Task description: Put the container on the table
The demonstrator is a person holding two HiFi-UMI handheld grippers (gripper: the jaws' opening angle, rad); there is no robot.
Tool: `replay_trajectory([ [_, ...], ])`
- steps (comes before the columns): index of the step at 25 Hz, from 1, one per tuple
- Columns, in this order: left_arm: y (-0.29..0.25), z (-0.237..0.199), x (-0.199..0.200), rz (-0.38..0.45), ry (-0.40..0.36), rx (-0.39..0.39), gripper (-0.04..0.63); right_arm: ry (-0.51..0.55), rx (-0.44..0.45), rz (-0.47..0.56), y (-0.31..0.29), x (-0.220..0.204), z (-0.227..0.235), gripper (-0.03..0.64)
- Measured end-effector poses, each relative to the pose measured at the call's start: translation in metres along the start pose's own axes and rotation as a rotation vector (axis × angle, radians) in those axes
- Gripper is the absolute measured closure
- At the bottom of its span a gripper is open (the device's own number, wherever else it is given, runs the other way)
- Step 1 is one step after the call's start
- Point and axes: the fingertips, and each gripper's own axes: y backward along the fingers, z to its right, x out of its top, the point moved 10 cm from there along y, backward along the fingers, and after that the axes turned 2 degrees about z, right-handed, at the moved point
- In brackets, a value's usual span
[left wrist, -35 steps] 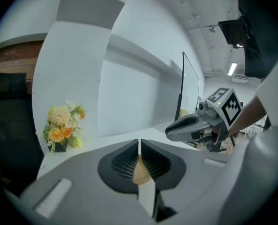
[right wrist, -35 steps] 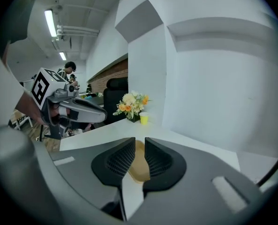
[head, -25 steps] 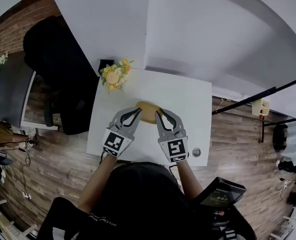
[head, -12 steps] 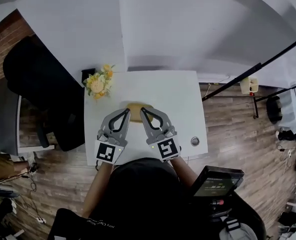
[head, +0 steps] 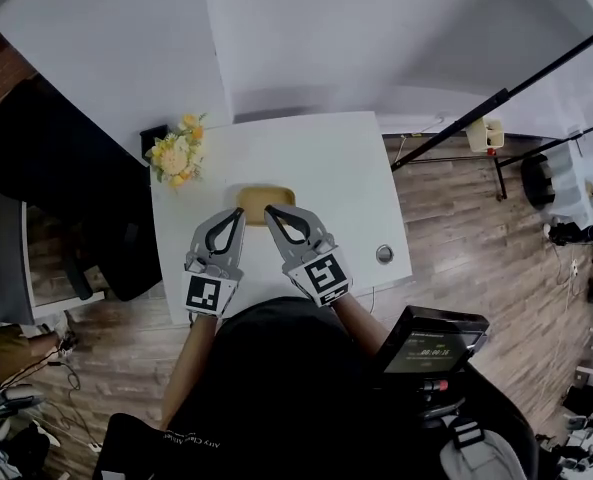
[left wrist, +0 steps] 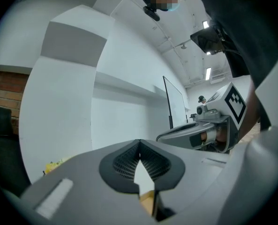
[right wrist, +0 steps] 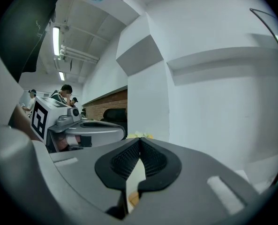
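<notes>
Since left tongs (head: 238,211) and right tongs (head: 269,210) now sit shut and empty, withdrawn beside the container (head: 266,197), it rests released on the tabletop (head: 346,188).

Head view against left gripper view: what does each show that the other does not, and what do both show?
Only the head view: the whole table, the yellow container on it, the wooden floor, a small round thing near the table edge.
Only the left gripper view: ceiling lights, and how the left gripper has its pads shut with nothing between.
Both: the left gripper itself, the right gripper, the yellow flowers.
</notes>
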Motion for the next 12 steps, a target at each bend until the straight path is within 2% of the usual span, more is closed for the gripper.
replay_trajectory([
  [7, -0.003, 0.003, -0.004, -0.010, 0.028, -0.016, 0.592, 0.010, -0.013, -0.024, -0.006, -0.004, -0.003, 0.604],
  [12, -0.004, -0.001, -0.008, 0.005, 0.036, 0.013, 0.594, 0.025, 0.007, -0.033, -0.010, -0.009, -0.005, 0.604],
])
